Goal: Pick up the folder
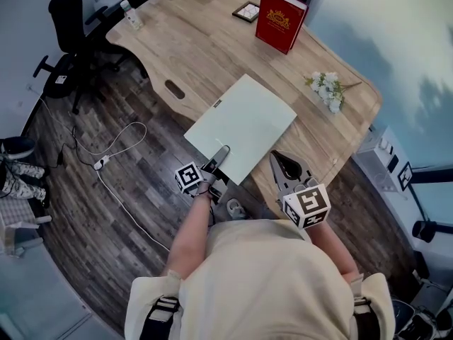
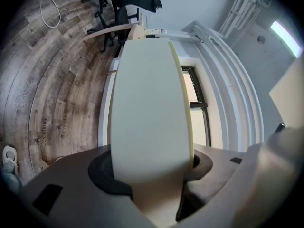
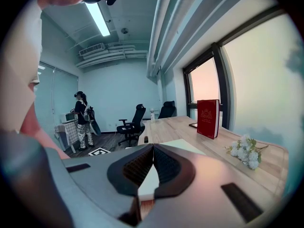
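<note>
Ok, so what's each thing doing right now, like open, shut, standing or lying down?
Folder: closed, flat on the desk, corner past the edge.
Left tongs: open, folder corner between them.
Right tongs: shut, empty.
Book: closed, standing up.
Flowers: lying down.
Bottle: standing up.

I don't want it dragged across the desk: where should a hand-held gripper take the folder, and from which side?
Take the folder at its near edge, which overhangs the desk, coming in level from the near side. It lies flat and thin, so likely only there can a jaw slip underneath. The left hand-held gripper straddles that edge.
</note>
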`<action>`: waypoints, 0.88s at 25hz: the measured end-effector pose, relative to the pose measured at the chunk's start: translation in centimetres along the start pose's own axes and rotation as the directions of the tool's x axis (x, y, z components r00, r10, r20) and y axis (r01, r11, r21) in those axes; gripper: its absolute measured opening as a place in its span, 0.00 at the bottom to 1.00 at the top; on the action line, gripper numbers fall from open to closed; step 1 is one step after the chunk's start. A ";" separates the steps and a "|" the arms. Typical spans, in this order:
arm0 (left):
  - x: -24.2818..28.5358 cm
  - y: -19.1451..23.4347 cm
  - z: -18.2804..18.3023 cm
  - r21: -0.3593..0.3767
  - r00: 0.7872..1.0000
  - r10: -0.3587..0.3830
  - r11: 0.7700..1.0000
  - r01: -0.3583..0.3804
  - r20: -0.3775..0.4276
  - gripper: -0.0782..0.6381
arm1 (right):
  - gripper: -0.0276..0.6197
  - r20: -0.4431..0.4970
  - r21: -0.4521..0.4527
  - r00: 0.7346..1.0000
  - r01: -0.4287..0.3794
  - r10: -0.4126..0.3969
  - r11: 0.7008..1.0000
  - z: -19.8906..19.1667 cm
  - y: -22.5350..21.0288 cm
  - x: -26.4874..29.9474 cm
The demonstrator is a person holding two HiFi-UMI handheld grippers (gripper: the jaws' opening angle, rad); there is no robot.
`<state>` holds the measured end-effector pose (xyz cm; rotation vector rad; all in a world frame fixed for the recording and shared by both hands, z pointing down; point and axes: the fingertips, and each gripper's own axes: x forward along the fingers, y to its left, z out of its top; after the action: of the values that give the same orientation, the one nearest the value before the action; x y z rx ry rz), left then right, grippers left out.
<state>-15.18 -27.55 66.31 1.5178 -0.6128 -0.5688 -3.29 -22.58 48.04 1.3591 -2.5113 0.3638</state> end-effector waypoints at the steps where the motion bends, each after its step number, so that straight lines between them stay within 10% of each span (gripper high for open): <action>1: -0.2 -0.1 -0.1 0.003 1.000 -0.001 1.000 0.001 0.000 0.51 | 0.07 0.002 -0.001 1.000 -0.002 0.002 1.000 0.0 0.1 0.0; 22: -6.3 -4.3 -0.3 0.009 0.993 -0.048 0.999 0.048 0.107 0.50 | 0.07 0.039 -0.014 0.998 -0.039 0.039 0.999 0.3 1.9 -0.3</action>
<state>-19.46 -22.98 61.94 1.5182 -0.6624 -0.6897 -4.76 -21.47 47.51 1.3259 -2.5705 0.3308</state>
